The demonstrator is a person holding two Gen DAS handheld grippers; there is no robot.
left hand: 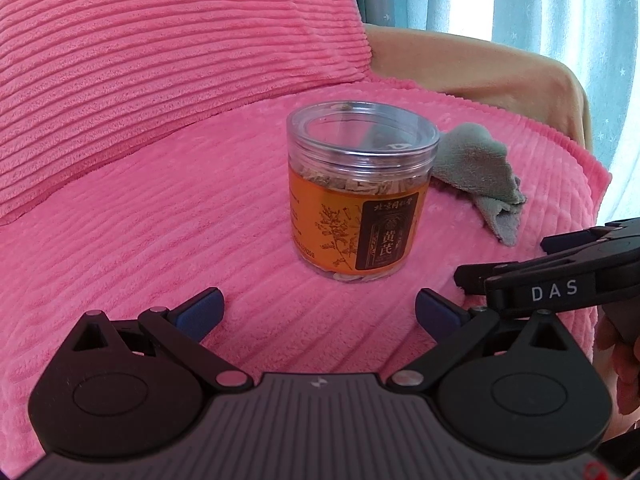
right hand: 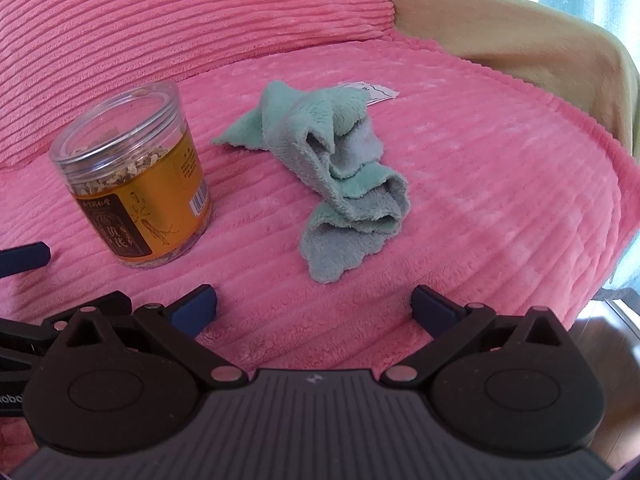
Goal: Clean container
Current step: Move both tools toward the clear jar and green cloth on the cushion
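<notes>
The left gripper (left hand: 318, 314) is gaping wide, empty, facing the jar (left hand: 360, 190) standing upright at frame centre on the pink cover (left hand: 140, 240). The right gripper (right hand: 314, 306) is likewise spread, empty, facing the cloth (right hand: 344, 184), which is lying fully exposed only in its view; the jar is half hiding it in the left view.

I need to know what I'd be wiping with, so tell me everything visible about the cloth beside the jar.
The cloth is a small plush, fleecy rag, mint green on one face and grey on the other. It lies crumpled and loosely twisted on the pink ribbed blanket, to the right of the upright jar and apart from it. A white tag shows at its far edge. Neither gripper touches it; the right gripper faces it, open.
</notes>
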